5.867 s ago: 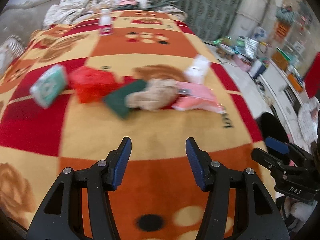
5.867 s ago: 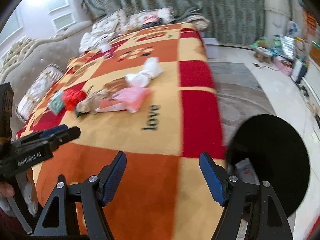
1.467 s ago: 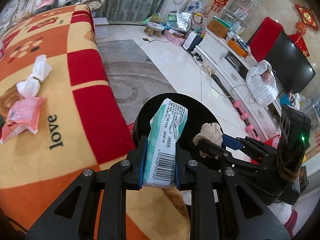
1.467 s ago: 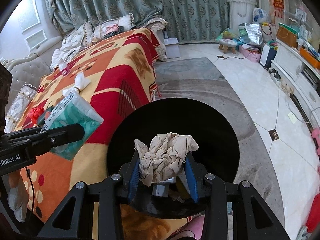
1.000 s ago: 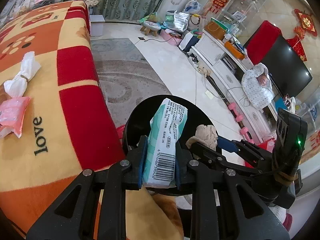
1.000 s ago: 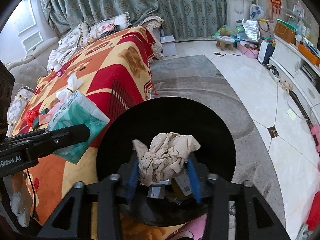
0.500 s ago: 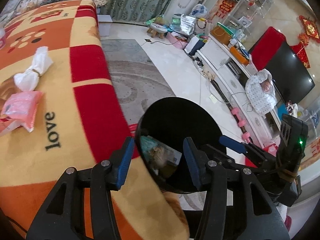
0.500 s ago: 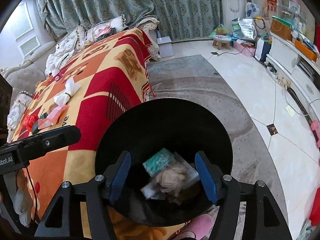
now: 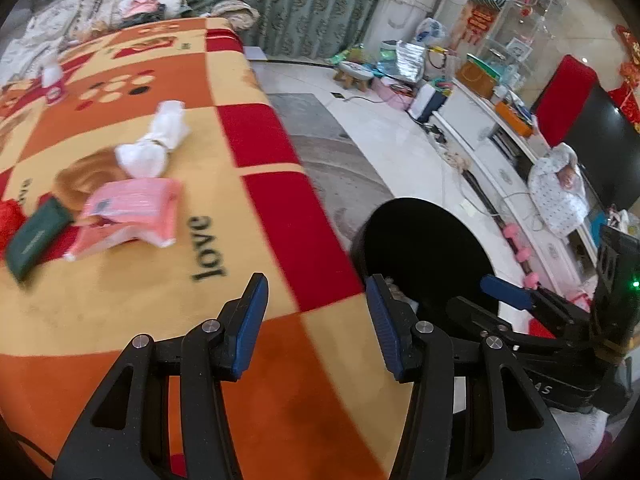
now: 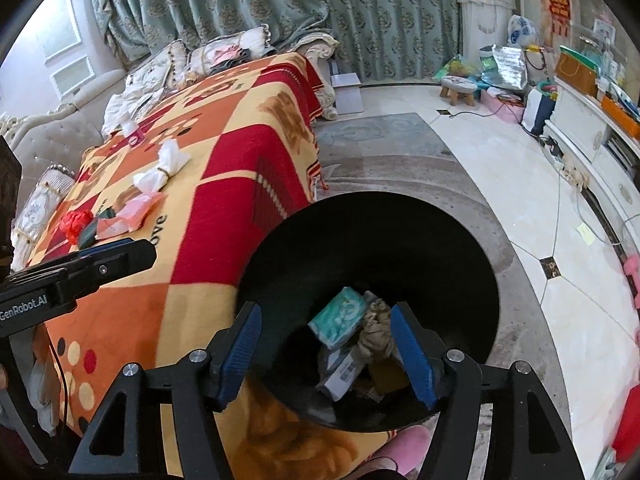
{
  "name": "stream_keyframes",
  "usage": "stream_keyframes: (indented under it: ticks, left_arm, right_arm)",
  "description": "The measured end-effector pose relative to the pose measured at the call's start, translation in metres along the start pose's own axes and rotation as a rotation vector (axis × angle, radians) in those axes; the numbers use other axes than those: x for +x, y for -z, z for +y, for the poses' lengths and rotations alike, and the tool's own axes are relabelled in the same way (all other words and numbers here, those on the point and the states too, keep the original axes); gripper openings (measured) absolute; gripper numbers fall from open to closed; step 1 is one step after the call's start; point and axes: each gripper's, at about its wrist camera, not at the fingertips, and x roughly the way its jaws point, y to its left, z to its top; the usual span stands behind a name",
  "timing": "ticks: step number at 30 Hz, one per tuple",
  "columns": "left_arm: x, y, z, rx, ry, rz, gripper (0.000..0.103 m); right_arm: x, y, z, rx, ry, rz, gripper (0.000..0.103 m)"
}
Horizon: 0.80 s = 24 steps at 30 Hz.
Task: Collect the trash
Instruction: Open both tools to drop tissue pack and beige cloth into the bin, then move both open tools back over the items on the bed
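Trash is lying in 2 places. Inside the black bin, which is standing on the floor right against the edge of the blanket, a teal tissue pack is resting beside a crumpled beige rag, with other wrappers showing beneath them.

On the blanket more items are waiting: a pink packet is lying just above the word "love", a white knotted bag is sitting behind it and touching its far edge, a dark green pouch is lying to the packet's left, and a red crumpled piece is showing at the picture's edge beyond the pouch. A small white bottle is standing far back on the blanket, well apart from the rest.

Both tools are released. The left gripper is hanging over the blanket's near corner with its blue pads spread and nothing between them. The right gripper is hovering over the bin's mouth, jaws apart, with the dropped trash visible through the gap but lying down in the bin, not pinched by the pads. The right gripper's fingers are also showing in the left wrist view, over the bin's near rim.
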Motion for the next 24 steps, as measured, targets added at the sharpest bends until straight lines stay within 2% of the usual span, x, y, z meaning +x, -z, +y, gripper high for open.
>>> stream_keyframes:
  ticks: [11,20,24]
  left_arm:
    - [-0.031,0.018,0.061,-0.052,-0.106,-0.025,0.050]
    - [-0.052,0.023,0.145,-0.136,-0.209,-0.033,0.050]
    - [-0.056,0.022,0.178,-0.143,-0.229,-0.043,0.050]
  right_arm:
    - [0.004,-0.001,0.062,-0.088,-0.058,0.008,0.065]
    - [0.020,-0.002,0.116,-0.166,-0.119,0.037,0.065]
    - [0.030,-0.005,0.136,-0.192,-0.137,0.048,0.067]
